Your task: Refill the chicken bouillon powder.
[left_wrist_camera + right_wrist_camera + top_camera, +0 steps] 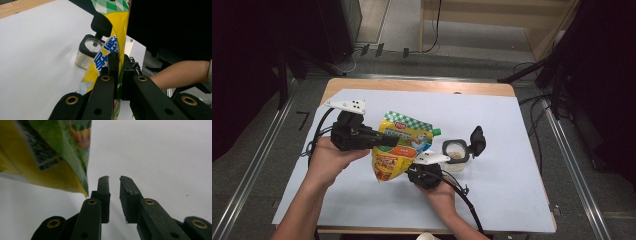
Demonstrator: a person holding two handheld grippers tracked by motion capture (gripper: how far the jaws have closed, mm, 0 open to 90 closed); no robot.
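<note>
Left tongs (pixel 119 65) clamp the yellow pouch (pixel 399 145); right tongs (pixel 114 179) hold nothing.

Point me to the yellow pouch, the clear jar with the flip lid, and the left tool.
Pouch (pixel 399 150): high view, on its printed front.
Jar (pixel 455 151): high view, on its open mouth, lid flipped back.
Left tool (pixel 120 67): left gripper view, midway between its tips, which pinch the pouch.
</note>
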